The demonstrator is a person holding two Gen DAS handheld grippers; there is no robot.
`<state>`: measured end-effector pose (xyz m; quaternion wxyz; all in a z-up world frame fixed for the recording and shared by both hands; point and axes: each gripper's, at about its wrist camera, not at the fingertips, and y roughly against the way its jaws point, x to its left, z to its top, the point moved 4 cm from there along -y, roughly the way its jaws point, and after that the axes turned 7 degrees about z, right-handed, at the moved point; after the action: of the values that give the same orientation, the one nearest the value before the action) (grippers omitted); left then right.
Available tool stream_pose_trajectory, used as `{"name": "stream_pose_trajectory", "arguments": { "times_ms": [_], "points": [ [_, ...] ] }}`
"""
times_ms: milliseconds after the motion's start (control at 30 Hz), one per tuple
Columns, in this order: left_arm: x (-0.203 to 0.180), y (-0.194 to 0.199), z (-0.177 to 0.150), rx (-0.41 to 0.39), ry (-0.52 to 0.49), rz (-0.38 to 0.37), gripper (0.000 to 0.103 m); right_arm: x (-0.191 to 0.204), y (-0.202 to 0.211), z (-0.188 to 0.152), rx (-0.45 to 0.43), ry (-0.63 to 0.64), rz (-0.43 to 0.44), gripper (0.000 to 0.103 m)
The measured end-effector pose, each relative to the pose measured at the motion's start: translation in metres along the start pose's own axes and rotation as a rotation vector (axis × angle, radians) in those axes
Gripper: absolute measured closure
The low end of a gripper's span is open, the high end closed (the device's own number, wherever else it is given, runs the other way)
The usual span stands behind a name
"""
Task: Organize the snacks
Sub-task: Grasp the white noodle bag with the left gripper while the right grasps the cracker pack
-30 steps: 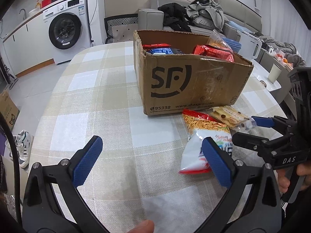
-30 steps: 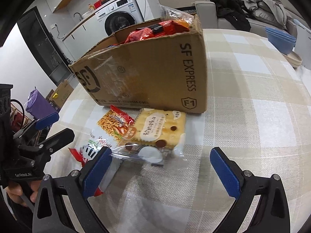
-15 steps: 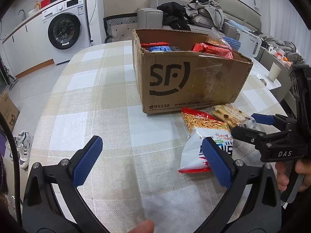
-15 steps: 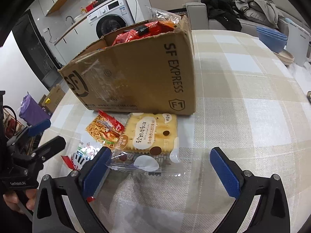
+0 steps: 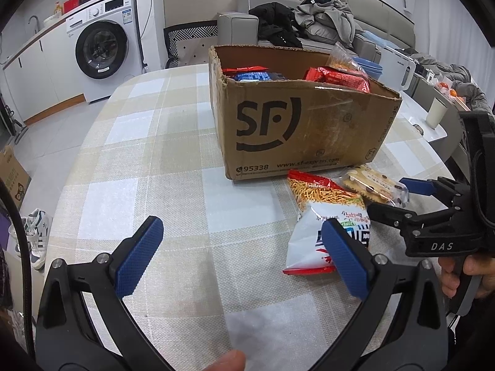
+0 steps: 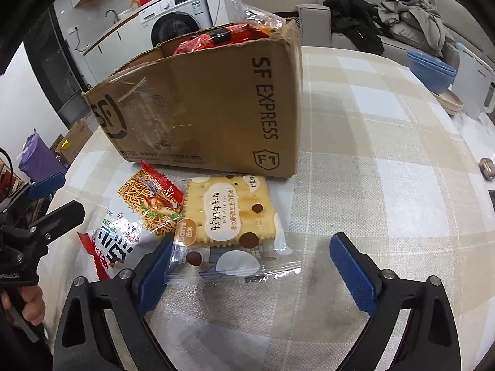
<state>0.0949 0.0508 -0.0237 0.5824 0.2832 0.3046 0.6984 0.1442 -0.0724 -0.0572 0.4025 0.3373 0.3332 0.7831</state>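
A brown SF cardboard box (image 5: pixel 297 133) holding several snack packs stands on the checked table; it also shows in the right wrist view (image 6: pixel 216 108). Three packs lie in front of it: a yellow cracker pack (image 6: pixel 229 216), an orange noodle-snack bag (image 6: pixel 151 204) and a white and red bag (image 5: pixel 312 241). My right gripper (image 6: pixel 250 275) is open, low over the table, its left finger at the cracker pack's near edge. My left gripper (image 5: pixel 244 259) is open and empty, its right finger over the white bag.
Blue bowls (image 6: pixel 433 71) and a white jug (image 6: pixel 476 89) stand at the table's far right edge. A sofa with clothes (image 5: pixel 309 24) and a washing machine (image 5: pixel 102 46) are beyond the table. Shoes (image 5: pixel 34 235) lie on the floor at left.
My right gripper has moved forward and lower toward the cracker pack, which now lies between its fingers. My left gripper has hardly moved. Both stay open.
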Motion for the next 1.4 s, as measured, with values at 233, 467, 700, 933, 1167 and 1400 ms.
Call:
{"name": "stream_pose_trajectory", "arguments": {
  "times_ms": [233,467,700,933,1167,1400],
  "points": [
    [-0.001,0.0,-0.001,0.002,-0.007,-0.002,0.001,-0.003,0.003,0.002,-0.022,-0.008,0.064,0.014],
    [-0.004,-0.002,-0.002,0.005,-0.011,-0.004,0.001,-0.011,0.007,0.006,-0.048,-0.038,0.123,0.027],
    [-0.007,-0.004,-0.003,0.007,-0.018,-0.008,0.001,-0.002,0.005,0.005,-0.058,-0.011,0.118,0.034],
    [-0.007,-0.005,-0.001,0.003,-0.014,-0.013,0.001,0.0,0.012,0.004,-0.06,0.009,0.107,0.035],
    [-0.009,-0.002,0.0,-0.006,0.009,-0.055,0.001,0.003,0.018,-0.001,0.004,0.109,0.053,0.035],
    [-0.035,0.001,-0.003,-0.023,-0.065,-0.088,0.001,0.001,0.018,-0.007,0.049,0.153,0.026,0.035]
  ]
}}
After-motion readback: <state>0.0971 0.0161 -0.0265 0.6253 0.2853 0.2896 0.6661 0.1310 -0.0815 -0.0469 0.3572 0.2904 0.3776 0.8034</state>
